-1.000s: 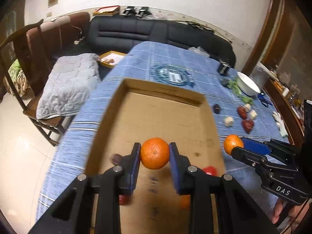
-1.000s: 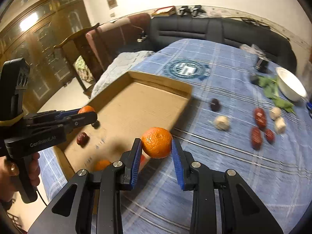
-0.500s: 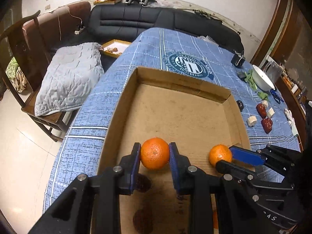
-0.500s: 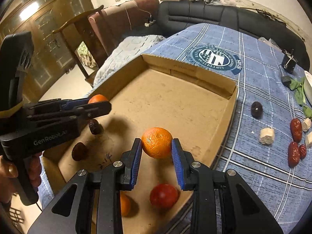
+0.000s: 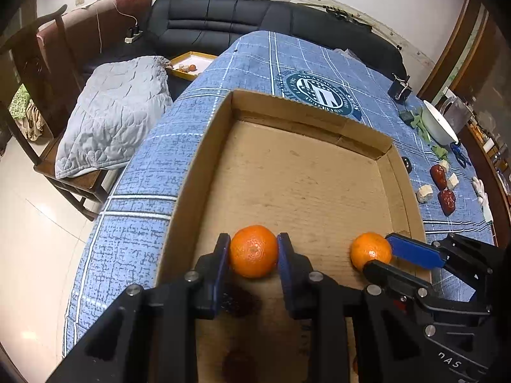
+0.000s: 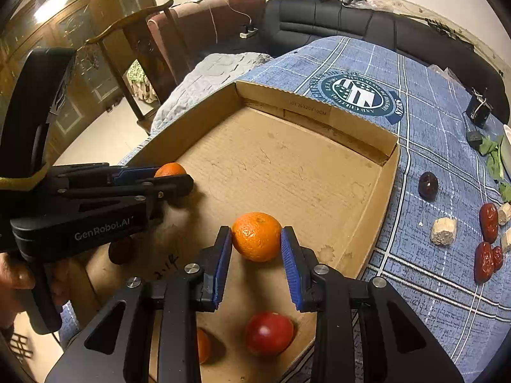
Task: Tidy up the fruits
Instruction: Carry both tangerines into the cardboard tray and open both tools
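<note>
Left tongs (image 5: 254, 252) and right tongs (image 6: 257, 244) each pinch an orange (image 5: 254, 251) (image 6: 257, 236) above the cardboard tray's (image 5: 204, 146) near end; released from height, either could roll into the red fruit (image 6: 269, 333) or the other tongs.

Both views are evenly lit by indoor light and mostly sharp. A ceiling lamp glares off the wooden cabinet (image 6: 60, 9) at the upper left of the right wrist view. Soft shadows sit under the fruit in the cardboard box (image 6: 287, 172). The red apple (image 6: 269, 333) shows 1 small highlight. Fisheye distortion bends the table (image 5: 134, 172) edges, and the corners go black.
</note>
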The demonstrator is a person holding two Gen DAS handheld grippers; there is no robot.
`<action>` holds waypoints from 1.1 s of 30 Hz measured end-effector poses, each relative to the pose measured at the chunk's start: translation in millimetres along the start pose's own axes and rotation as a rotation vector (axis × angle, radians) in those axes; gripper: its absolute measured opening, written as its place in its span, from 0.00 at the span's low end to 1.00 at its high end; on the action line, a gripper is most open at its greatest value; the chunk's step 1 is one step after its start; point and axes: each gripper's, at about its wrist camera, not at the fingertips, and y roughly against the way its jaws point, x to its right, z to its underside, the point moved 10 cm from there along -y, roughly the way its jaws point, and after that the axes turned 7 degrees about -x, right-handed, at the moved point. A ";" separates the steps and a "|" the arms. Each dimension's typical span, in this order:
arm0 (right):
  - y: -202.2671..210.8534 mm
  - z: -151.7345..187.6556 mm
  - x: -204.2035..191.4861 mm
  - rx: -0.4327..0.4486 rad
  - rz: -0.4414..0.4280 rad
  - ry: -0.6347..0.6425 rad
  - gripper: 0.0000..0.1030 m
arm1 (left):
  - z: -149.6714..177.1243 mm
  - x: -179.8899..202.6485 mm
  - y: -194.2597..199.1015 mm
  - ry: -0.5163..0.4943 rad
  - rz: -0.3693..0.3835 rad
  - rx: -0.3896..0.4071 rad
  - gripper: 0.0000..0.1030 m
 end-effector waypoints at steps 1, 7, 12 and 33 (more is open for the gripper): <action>-0.3 0.4 0.6 -0.002 -0.002 -0.003 0.31 | 0.2 -0.5 -0.3 0.001 -0.005 -0.002 0.33; -1.7 6.1 2.0 -0.014 0.001 -0.006 0.32 | 3.5 -6.2 3.5 0.027 -0.025 0.004 0.44; 2.0 13.5 2.5 -0.022 0.015 0.000 0.33 | 12.6 -7.7 8.7 0.037 -0.048 0.008 0.50; 82.3 80.9 75.5 0.051 0.014 -0.138 0.54 | 27.7 85.0 59.0 -0.052 -0.093 0.121 0.80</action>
